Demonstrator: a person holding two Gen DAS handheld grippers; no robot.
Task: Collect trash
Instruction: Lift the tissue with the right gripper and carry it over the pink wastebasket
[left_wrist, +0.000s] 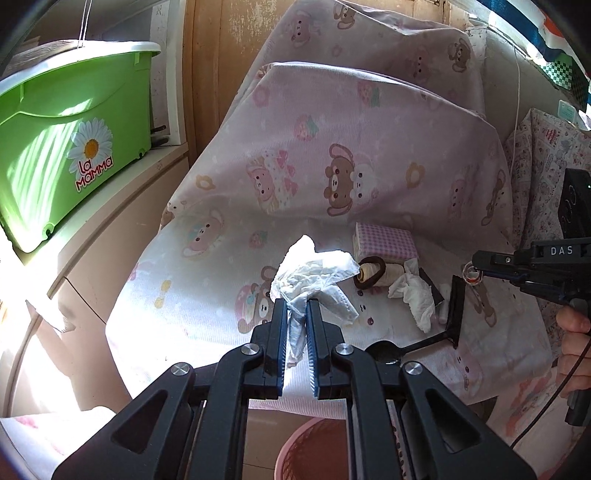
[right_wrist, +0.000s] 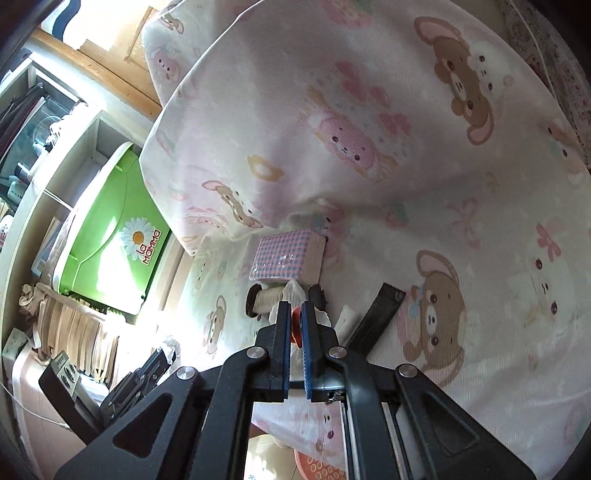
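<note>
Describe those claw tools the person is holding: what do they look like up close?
Each claw is matte black plastic: two flat, straight fingers lined with ribbed blue pads, hinged on angular black arms with round silver bolts. Seen from the side, the right claw has a black body marked "DAS" in white letters, a pistol-style grip, and a thin dark cable trailing below the hand. No sleeve is visible.

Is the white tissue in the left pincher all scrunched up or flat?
Scrunched up. The white tissue bunches in creased folds above the left gripper, whose jaws pinch its lower end.
</note>
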